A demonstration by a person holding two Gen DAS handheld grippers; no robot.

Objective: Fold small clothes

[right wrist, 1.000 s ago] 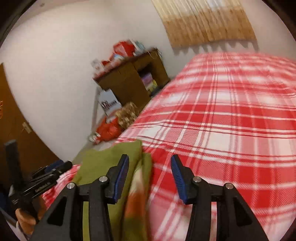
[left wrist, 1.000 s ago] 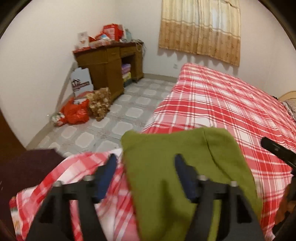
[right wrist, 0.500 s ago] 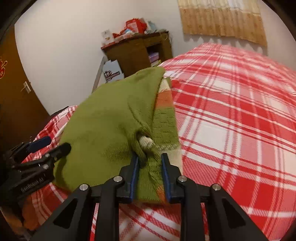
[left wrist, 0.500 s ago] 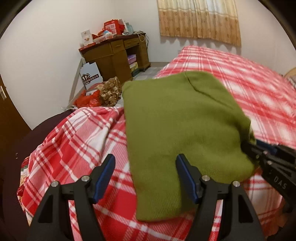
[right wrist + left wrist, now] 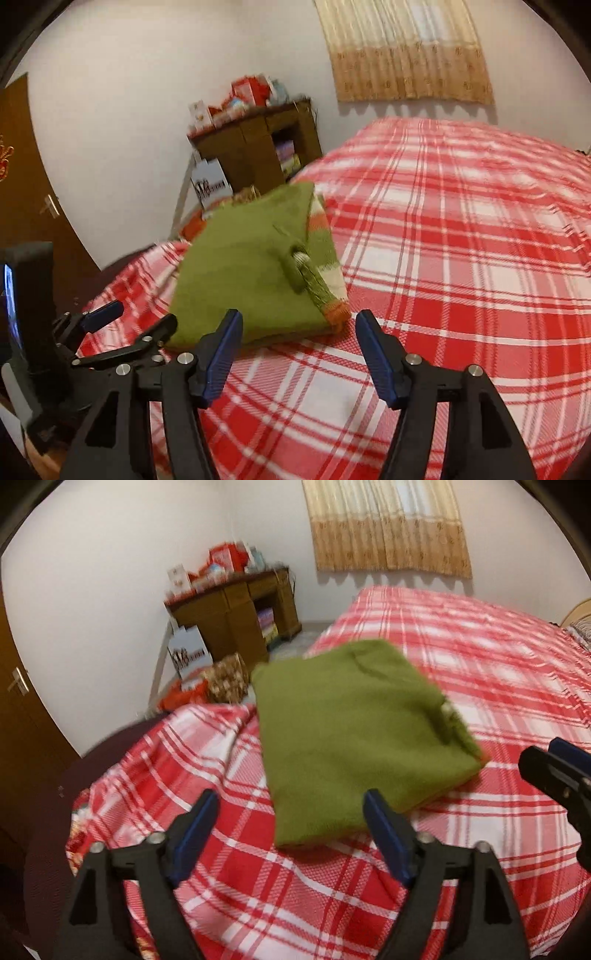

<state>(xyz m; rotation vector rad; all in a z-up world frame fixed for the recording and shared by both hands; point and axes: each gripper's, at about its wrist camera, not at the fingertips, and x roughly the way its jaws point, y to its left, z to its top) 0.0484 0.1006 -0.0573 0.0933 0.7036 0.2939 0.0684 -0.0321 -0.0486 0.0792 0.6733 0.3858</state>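
Right hand-held gripper point(image 5: 297, 334) just opened off the seemingly folded green sweater point(image 5: 251, 273), both backing away

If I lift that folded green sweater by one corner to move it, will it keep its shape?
Probably not. The green sweater looks like soft knit folded in loose layers, with a striped layer showing at its edge, so it would likely sag and unfold. It seems light. Pushed across the plaid bedsheet, it would probably bunch rather than slide.
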